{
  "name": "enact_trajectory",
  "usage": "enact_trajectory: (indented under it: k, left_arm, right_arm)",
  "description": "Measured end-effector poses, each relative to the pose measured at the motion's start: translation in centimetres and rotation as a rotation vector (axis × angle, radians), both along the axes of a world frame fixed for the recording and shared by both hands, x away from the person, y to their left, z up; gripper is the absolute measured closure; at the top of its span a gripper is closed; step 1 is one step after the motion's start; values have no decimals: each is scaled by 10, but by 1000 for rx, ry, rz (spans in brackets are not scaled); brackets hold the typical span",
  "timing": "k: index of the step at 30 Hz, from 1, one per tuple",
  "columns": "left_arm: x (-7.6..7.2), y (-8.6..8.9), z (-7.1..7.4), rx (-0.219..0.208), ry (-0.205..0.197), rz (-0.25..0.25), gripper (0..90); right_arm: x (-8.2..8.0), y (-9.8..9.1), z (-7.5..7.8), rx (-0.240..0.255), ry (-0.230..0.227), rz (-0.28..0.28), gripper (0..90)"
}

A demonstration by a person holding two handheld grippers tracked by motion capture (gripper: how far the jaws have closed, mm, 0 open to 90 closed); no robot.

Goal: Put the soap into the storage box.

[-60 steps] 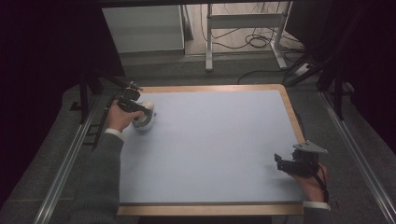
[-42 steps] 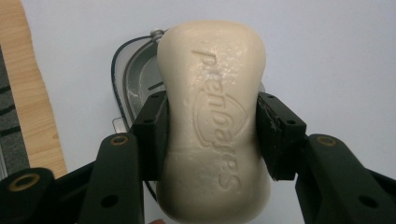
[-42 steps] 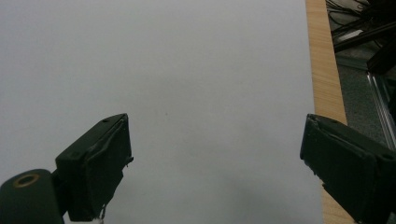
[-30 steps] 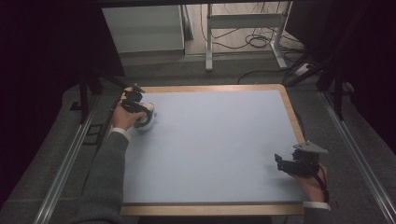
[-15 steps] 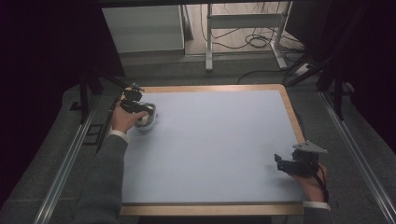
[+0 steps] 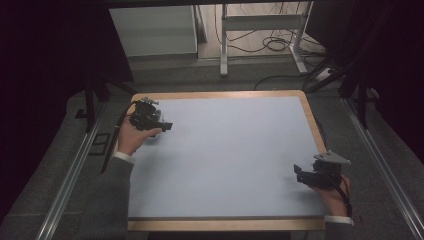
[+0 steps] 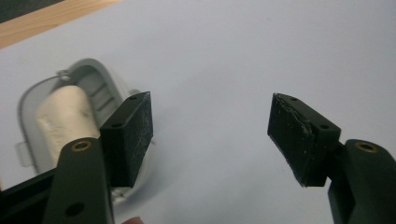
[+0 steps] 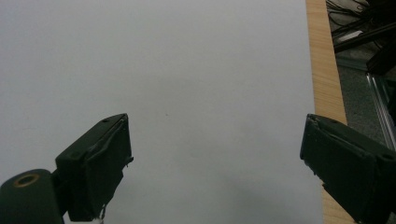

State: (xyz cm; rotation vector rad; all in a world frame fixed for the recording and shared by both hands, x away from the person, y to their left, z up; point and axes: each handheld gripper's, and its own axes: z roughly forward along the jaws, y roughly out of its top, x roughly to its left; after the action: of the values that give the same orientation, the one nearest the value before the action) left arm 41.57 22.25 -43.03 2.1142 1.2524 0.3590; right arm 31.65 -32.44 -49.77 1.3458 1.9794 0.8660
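A small grey open container (image 7: 35, 100) holding a cream-coloured lump (image 7: 63, 123) lies on the pale mat near its far left corner. In the high view the container (image 6: 157, 136) is mostly hidden under the person's left hand. My left gripper (image 7: 210, 135) is open. Its left jaw hangs in front of the container's near edge and nothing sits between the jaws. In the high view the left gripper (image 6: 167, 126) points right across the mat. My right gripper (image 6: 298, 175) is open over bare mat near the front right corner, and in its own view the right gripper (image 8: 215, 158) holds nothing.
The pale mat (image 6: 230, 150) lies on a wood-edged board (image 6: 310, 117), whose wooden strip (image 8: 322, 70) runs along the right side. Metal rails (image 6: 70, 175) flank the table. A table frame and cables (image 6: 260, 30) stand on the floor behind.
The left hand and gripper shifted slightly to the right and nearer, now covering most of the container. The right gripper has stayed put.
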Motion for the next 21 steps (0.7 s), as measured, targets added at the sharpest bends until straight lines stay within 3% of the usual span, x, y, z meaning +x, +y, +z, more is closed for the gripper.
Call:
enact_trajectory:
  k: [2,4,7,16,21]
  left_arm:
    - [-14,-3,-6,-8,-2,-41,303]
    - [-19,-4,-9,-2,-2,-51,293]
    - [-38,-5,-18,-17,-18,-77,291]
    - [-71,-6,-45,-37,-18,-77,276]
    - [-80,-6,-59,-46,-1,-81,274]
  right_arm:
    - [0,0,1,3,-2,-1,87]
    - [-1,-1,1,5,-4,-3,88]
    - [-1,-1,1,6,-3,-3,88]
    - [-1,-1,2,4,-5,-1,87]
    - [-1,-1,2,3,-7,0,87]
